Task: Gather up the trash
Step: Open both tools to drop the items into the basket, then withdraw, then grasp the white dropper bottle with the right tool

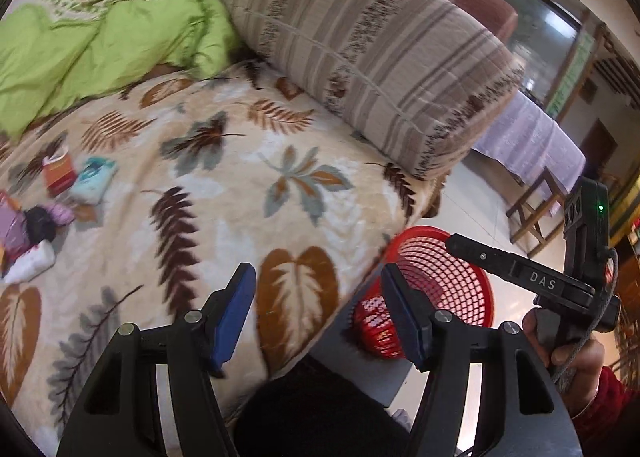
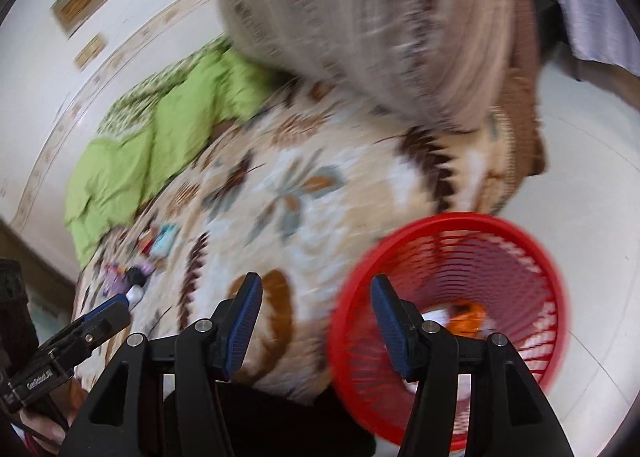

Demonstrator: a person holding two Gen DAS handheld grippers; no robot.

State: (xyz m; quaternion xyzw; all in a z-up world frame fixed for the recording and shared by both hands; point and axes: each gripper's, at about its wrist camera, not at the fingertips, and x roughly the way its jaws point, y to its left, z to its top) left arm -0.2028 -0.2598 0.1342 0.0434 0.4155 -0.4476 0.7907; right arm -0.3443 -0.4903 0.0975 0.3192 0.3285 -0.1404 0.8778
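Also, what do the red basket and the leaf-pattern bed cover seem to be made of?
The red basket looks like moulded plastic: thin open lattice walls, smooth glossy rim. The leaf-pattern bed cover appears to be soft plush fleece, matte and fuzzy, with slightly blurred edges on the printed leaves; the exact fibre cannot be told.

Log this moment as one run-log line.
left gripper: open, empty | right gripper: open, empty | red basket: floor beside bed, holds trash | wrappers: on blanket
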